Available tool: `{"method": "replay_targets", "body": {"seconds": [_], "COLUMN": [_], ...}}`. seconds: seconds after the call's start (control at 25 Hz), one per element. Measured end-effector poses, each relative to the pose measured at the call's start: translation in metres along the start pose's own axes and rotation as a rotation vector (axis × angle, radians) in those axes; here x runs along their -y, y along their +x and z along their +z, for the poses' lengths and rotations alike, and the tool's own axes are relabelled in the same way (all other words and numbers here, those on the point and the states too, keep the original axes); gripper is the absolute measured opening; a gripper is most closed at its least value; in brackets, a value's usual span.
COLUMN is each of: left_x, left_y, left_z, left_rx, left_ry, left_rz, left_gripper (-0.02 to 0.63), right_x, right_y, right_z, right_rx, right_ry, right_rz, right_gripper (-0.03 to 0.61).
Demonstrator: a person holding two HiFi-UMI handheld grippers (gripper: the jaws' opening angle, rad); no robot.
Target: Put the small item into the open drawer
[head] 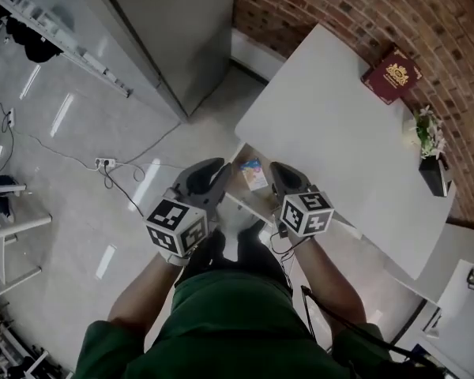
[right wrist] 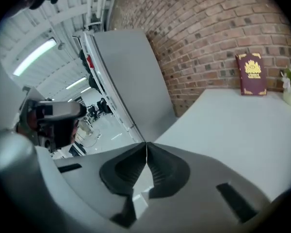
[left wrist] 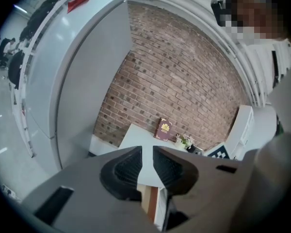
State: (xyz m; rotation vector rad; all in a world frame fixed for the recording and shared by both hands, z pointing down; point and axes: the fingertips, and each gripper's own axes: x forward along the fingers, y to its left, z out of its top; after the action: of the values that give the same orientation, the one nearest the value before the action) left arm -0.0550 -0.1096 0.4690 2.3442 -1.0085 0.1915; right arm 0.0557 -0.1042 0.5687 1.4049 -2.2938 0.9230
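Both empty | left tool (left wrist: 147,149) jaws apart | right tool (right wrist: 146,143) jaws together

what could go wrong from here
The open drawer juts out by the person's legs, so a step forward may knock it. The left gripper and right gripper hang close together above it and may clash. The small item lies in it near the table edge, so reaching in may strike the table.
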Motion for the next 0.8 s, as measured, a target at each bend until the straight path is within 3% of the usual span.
{"method": "replay_targets", "body": {"seconds": [0.4,0.8], "left_x": [0.041,0.100], "left_y": [-0.012,-0.040], "left_z": [0.107,0.202], "left_rx": [0.167,0.404], "left_ry": [0.131,0.276], "left_rz": [0.000,-0.015], "left_gripper": [0.061,0.049], "right_x": [-0.045,-0.075], "right_y": [-0.078,-0.161], "right_z": [0.174,0.268], "right_rx": [0.322,0.582], "right_ry": [-0.152,-0.296], "right_rz": [0.055,0.032], "right_gripper": [0.008,0.003]}}
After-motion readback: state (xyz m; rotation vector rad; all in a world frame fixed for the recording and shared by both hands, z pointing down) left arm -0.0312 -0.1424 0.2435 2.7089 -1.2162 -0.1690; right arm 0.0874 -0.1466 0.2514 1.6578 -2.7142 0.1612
